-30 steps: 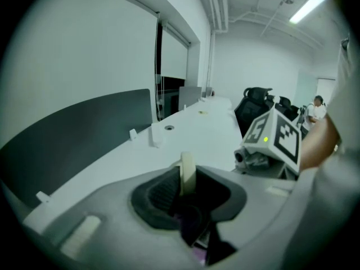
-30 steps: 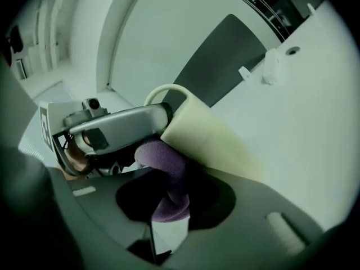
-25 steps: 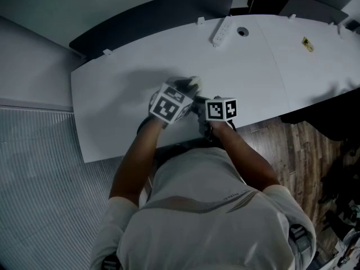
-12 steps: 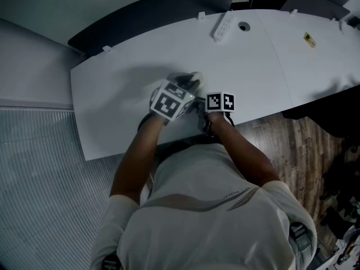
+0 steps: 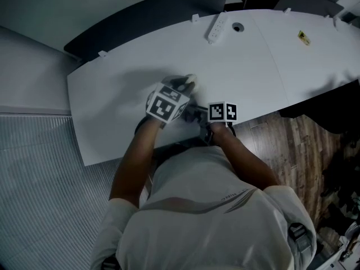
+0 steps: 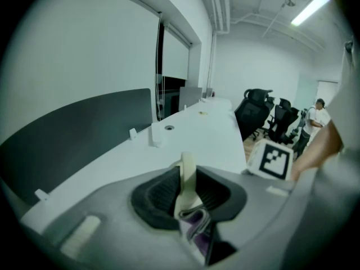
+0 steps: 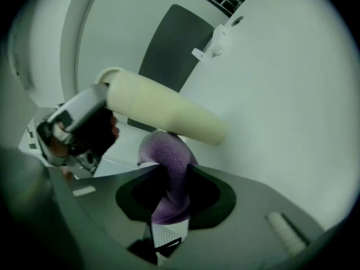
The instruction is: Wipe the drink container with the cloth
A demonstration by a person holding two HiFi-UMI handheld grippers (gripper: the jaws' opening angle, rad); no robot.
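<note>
Container (image 7: 163,108) one, cloth (image 7: 169,167) one, claws (image 6: 187,191) (image 7: 169,193) two

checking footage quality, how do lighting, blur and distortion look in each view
Head view: dim, bluish, a soft shadow on the table. Left gripper view: fisheye with dark corners, ceiling light glaring. Right gripper view: fisheye too, cloth blurred nearest the jaws, drink container clearer.

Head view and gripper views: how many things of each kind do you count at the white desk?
1 cream cylindrical drink container
1 purple textured cloth
1 white power strip
2 grippers: left gripper, right gripper
Total: 5
</note>
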